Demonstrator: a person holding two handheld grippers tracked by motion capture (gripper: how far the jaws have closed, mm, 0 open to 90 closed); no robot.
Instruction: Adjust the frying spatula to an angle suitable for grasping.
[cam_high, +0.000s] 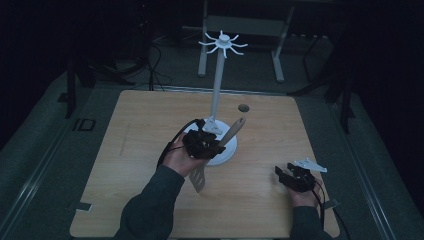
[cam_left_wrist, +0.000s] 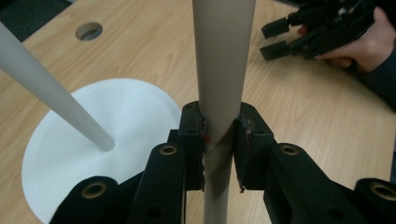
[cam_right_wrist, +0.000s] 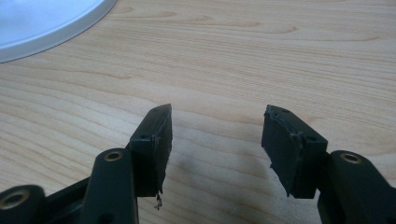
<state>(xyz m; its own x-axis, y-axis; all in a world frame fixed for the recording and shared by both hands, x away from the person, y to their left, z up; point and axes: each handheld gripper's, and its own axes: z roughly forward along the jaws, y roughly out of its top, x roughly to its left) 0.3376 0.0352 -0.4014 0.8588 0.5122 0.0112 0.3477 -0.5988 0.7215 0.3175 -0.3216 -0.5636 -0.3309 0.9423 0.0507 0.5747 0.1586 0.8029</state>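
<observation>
A wooden spatula (cam_high: 231, 134) with a pale handle (cam_left_wrist: 223, 70) and a slotted blade (cam_high: 198, 176) is held tilted above the table. My left gripper (cam_high: 206, 143) is shut on its handle, and the jaws clamp the shaft from both sides (cam_left_wrist: 219, 140). Just behind it stands a white rack with a round base (cam_high: 224, 151) (cam_left_wrist: 70, 154), a tall pole (cam_high: 217, 85) (cam_left_wrist: 51, 93) and hook arms at the top (cam_high: 223, 43). At the table's right front, my right gripper (cam_high: 285, 175) (cam_right_wrist: 215, 140) rests low over the wood, open, nothing between its jaws.
The wooden table (cam_high: 150, 130) has a small round hole (cam_high: 243, 107) (cam_left_wrist: 88, 31) behind the rack. The rack's base edge (cam_right_wrist: 46, 23) lies at upper left in the right gripper view. Dark floor, cables and a metal frame (cam_high: 240, 30) lie beyond the table.
</observation>
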